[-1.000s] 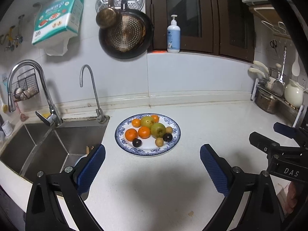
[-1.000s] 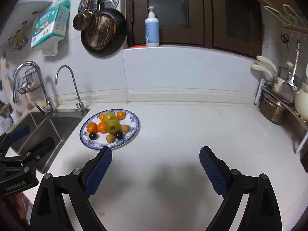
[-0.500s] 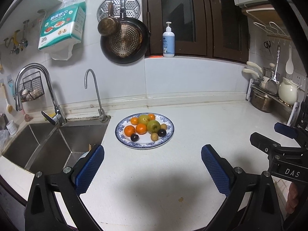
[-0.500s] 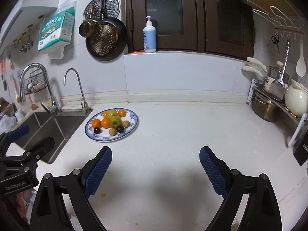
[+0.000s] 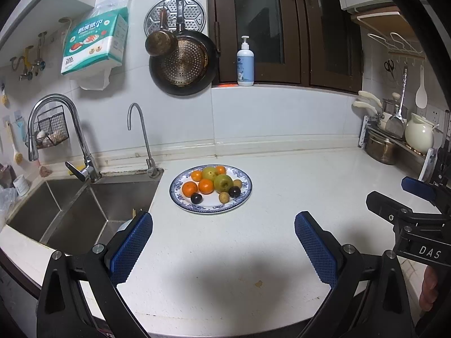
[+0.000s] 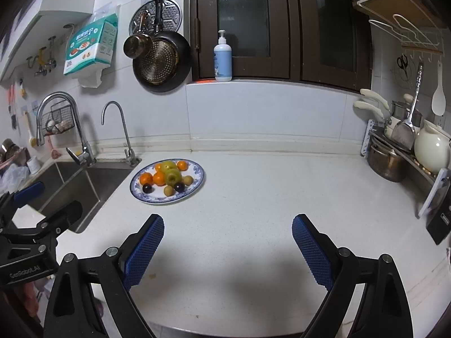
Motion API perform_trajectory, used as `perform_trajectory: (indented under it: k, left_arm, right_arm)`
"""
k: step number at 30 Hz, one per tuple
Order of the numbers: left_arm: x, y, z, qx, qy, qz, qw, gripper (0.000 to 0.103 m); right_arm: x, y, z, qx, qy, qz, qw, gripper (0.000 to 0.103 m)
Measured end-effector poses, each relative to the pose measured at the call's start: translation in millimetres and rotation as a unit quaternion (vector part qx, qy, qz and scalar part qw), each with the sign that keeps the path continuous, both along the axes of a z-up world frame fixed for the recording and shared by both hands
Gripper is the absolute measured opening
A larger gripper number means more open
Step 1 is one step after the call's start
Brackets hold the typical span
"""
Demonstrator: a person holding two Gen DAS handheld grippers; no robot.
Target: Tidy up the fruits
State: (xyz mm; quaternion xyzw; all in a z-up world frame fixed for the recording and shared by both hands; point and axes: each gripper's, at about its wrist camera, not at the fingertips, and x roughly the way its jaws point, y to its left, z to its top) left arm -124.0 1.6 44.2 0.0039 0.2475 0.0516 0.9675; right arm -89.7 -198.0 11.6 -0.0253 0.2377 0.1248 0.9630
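A round blue-and-white patterned china plate sat on the speckled white kitchen counter just right of the stainless steel sink, carrying all the fruit in sight: four small orange mandarins, two yellow-green apples, two dark purple plums and a pair of small tan round fruits, bunched and touching near the plate's middle.

Over the preceding second both wrist cameras had drawn back and tilted up from the counter; the plate showed smaller and farther off than before, and more of the dark wooden window frame and the wall-hung black frying pan came into view. The fruit itself had not shifted on the plate.

The left gripper, black-framed with blue ribbed pads, stood released with its jaws wide and nothing between them, well short of the plate. The right gripper was likewise spread and empty, over bare counter to the plate's right.

With no fruit on the counter or in either tool, the retreat fitted two readings: every piece already gathered on the plate and the hands pulling away, or a pause ahead of sorting the heap by kind. The pictures could not settle which.
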Motion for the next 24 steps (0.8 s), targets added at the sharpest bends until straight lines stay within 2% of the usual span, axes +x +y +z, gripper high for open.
perform_trajectory:
  k: [11,24]
  left_arm:
    - [-9.6,-7.3,5.0,0.017,-0.007,0.014,0.9997,0.103]
    - [-13.9,-6.8,5.9,0.015,-0.008,0.014,0.9998,0.103]
  right_arm:
    - [-6.7,-6.5,2.1,0.004,-0.004,-0.002,1.0,0.093]
    - [-11.0,-7.4,1.5,0.006,-0.005,-0.001,1.0,0.093]
